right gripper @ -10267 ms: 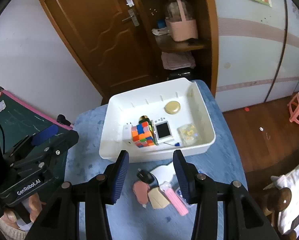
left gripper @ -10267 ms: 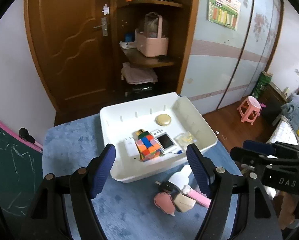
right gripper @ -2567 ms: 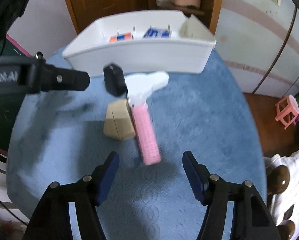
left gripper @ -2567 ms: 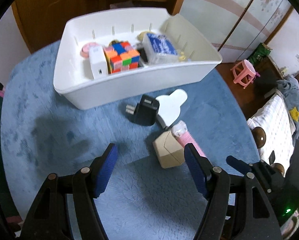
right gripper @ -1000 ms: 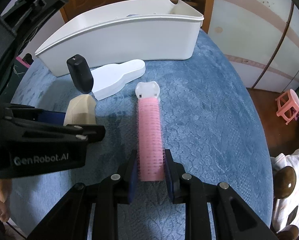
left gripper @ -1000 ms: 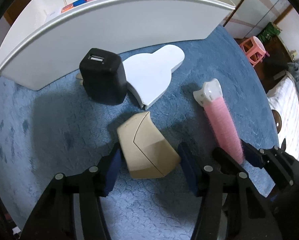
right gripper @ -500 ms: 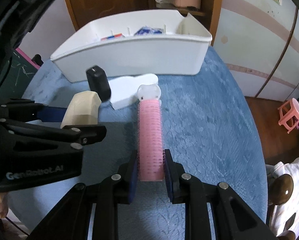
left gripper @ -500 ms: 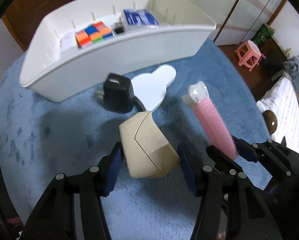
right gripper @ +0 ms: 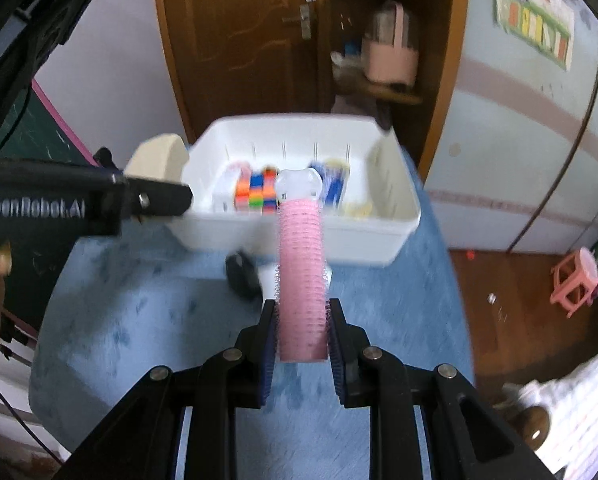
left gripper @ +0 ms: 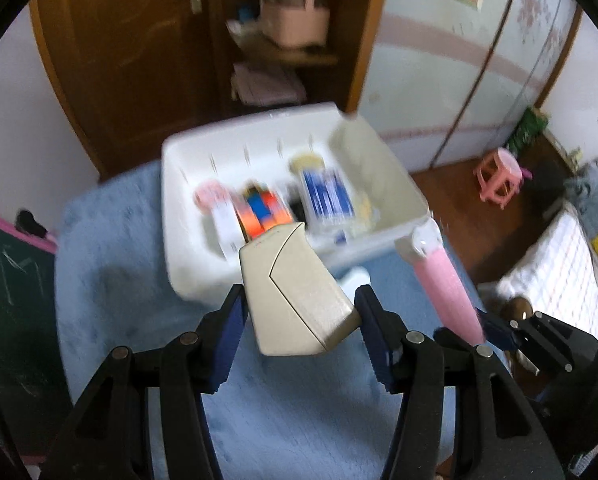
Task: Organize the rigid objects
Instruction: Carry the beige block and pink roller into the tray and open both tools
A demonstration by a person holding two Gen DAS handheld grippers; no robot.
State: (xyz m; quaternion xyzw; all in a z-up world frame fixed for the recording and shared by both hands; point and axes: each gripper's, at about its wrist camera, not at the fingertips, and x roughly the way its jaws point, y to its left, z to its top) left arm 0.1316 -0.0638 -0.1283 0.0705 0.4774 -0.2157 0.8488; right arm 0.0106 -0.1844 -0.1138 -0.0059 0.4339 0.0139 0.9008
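I have both claws loaded and up off the blue mat [right gripper: 147,320], aimed at the white plastic bin [right gripper: 379,236]. My left gripper [left gripper: 299,320] is clamped on the beige wedge-shaped case [left gripper: 299,300], which sits skewed between the pads with its narrow end forward, in front of the bin's near wall. My right gripper [right gripper: 302,338] is squeezed tight on the tail end of the pink hair roller [right gripper: 302,280], so most of its length and its white cap stick out ahead, toward the bin. That long overhang is my main worry: I judge the roller could pivot or slide out of the pads, or the cap could catch the rim. The case's slanted faces could let it squirt loose too. The bin already holds a colour cube [right gripper: 257,194], a blue-printed pack [left gripper: 327,196] and a white block [left gripper: 227,224], so either piece may land on top and tip. With 2 tools converging, they could knock together. A black charger [right gripper: 241,276] and a white flat piece [left gripper: 355,280] remain on the mat.
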